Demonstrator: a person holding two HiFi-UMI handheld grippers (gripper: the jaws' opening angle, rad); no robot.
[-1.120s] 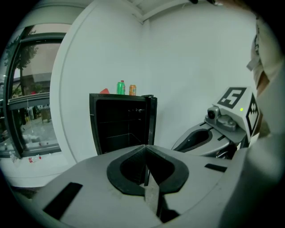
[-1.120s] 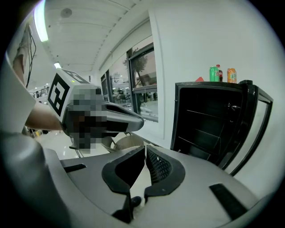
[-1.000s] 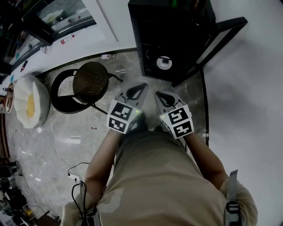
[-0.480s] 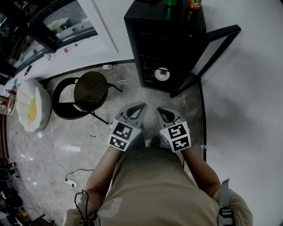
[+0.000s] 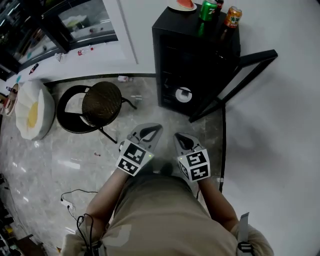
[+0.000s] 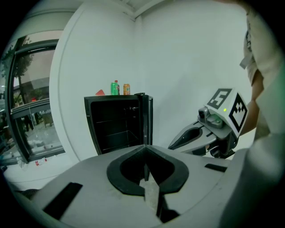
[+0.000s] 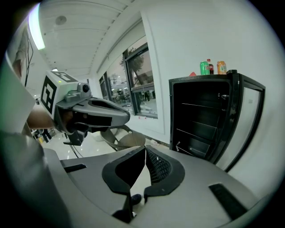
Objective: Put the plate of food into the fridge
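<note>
The small black box-shaped fridge (image 5: 195,55) stands against the white wall. Its glass-paned door (image 5: 245,65) is swung wide open, reaching out from the fridge's right side in the head view. The round white plate with red food (image 5: 182,4) sits on top of the fridge, at the far left corner of the top. On the same top, beside the plate toward the door side, stand a green can (image 5: 208,10), a dark bottle with a red cap (image 5: 219,6) and an orange can (image 5: 232,16). Low in the fridge's dark opening there is a small white round thing (image 5: 183,94); what it is cannot be told.

The left hand-held gripper (image 5: 154,128) and the right hand-held gripper (image 5: 178,135) are held side by side in front of the fridge, well apart from it, both pointing toward its open front. The left hand-held gripper's jaws are pressed together and empty. The right hand-held gripper's jaws meet at their tips and are empty too.

To the left of the fridge, on the grey marble floor (image 5: 75,160), stands a round chair with a dark woven seat and black frame (image 5: 102,97). Farther from the fridge on that side lies a white round cushion with a yellow centre (image 5: 32,112).
</note>
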